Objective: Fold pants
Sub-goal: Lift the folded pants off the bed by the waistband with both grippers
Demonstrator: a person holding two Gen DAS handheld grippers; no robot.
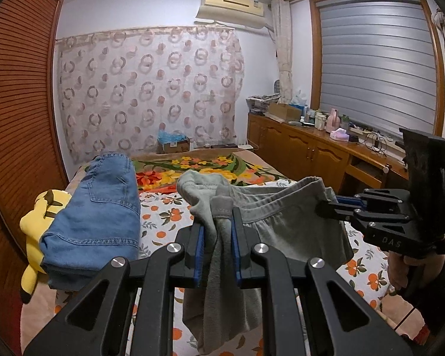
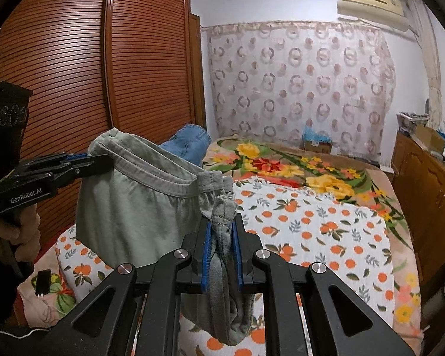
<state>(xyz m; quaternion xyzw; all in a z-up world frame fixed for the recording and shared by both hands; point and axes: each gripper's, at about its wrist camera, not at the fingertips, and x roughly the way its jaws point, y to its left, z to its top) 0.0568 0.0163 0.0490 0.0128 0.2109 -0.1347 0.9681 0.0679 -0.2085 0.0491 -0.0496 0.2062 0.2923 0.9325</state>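
Grey pants hang in the air above the bed, stretched by the waistband between both grippers. In the left wrist view my left gripper is shut on a bunched end of the waistband, and the cloth droops below its blue pads. My right gripper, held by a hand, grips the other end at the right. In the right wrist view the right gripper is shut on the grey pants, with the left gripper clamped on the far end at the left.
Folded blue jeans lie on the left of the bed beside a yellow plush toy. An orange-print sheet and a floral blanket cover the bed. A slatted wardrobe stands left, wooden cabinets right.
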